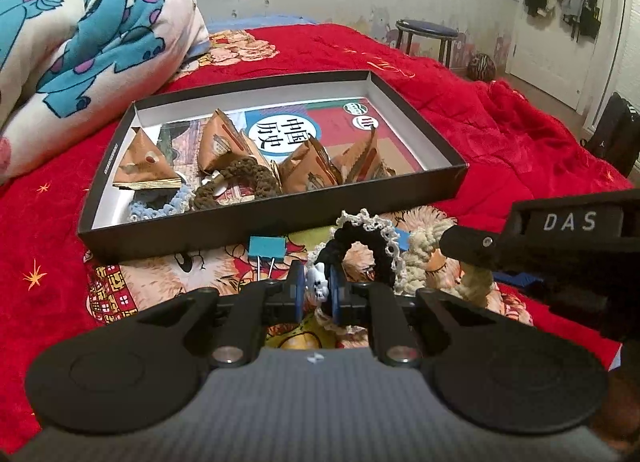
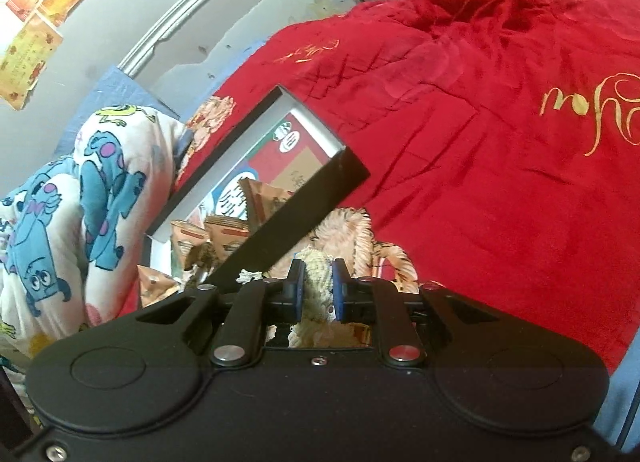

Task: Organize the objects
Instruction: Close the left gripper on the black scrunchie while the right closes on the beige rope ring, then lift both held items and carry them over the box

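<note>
**Two closed grips, box directly ahead**

The left gripper (image 1: 316, 290) is pinched on a black scrunchie with white lace (image 1: 362, 240), its small white charm between the pads. The right gripper (image 2: 316, 288) is clamped on a cream knitted scrunchie (image 2: 316, 266). Both loops stand just before the near wall of the black box (image 1: 280, 228), which lies on the red bedspread (image 1: 500, 122) with its long axis across the left view. Judged next: lift forward over that wall; the left gripper faces it squarely.
</note>
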`<state>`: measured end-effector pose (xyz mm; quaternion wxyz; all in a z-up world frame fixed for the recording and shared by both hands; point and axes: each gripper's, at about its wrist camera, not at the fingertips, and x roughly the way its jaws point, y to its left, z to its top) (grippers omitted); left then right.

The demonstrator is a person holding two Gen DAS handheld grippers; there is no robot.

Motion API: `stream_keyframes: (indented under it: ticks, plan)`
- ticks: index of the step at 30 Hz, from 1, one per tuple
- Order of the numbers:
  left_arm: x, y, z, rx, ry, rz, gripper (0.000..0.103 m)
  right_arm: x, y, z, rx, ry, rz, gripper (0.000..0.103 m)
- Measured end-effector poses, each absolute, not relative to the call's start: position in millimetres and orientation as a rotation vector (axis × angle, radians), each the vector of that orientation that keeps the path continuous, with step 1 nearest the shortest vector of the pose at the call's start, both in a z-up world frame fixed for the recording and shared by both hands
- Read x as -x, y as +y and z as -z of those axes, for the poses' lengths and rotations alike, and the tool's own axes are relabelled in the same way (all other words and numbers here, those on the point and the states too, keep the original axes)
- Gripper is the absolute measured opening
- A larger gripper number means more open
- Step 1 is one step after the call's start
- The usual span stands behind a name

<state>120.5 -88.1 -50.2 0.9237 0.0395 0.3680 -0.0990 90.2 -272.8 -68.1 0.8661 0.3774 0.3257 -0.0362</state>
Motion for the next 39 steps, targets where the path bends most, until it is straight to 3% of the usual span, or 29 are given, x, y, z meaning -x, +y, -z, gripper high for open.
stream_keyframes:
  ticks: [39]
  plan:
    - [-122.4,-66.4,20.3,0.051,0.648,0.187,0.016,-109.0,-262.5,20.5,-0.753,0.560,-0.138,0.015]
